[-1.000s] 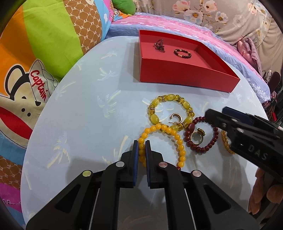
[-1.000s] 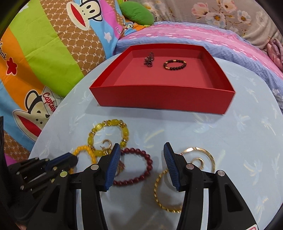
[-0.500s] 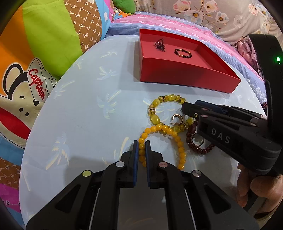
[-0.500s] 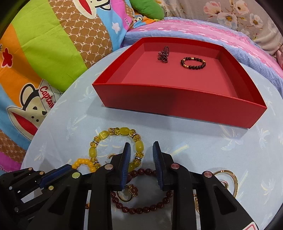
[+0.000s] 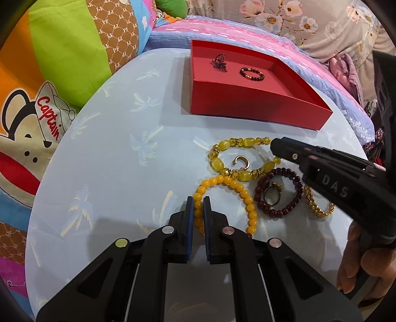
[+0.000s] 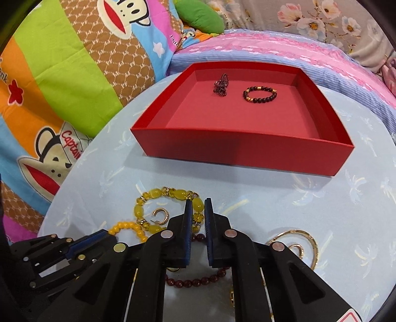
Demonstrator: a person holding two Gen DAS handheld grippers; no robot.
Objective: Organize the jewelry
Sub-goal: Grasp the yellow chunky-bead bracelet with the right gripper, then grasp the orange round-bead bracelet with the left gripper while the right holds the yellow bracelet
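Right wrist: right gripper [image 6: 197,210] pinching yellow-green bracelet [image 6: 158,195] w/ beads.

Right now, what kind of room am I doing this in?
Probably a bedroom at home. A round table with a pale blue palm-print cover stands against a bed with a pink and blue spread and a bright cartoon monkey quilt. Floral fabric hangs behind.
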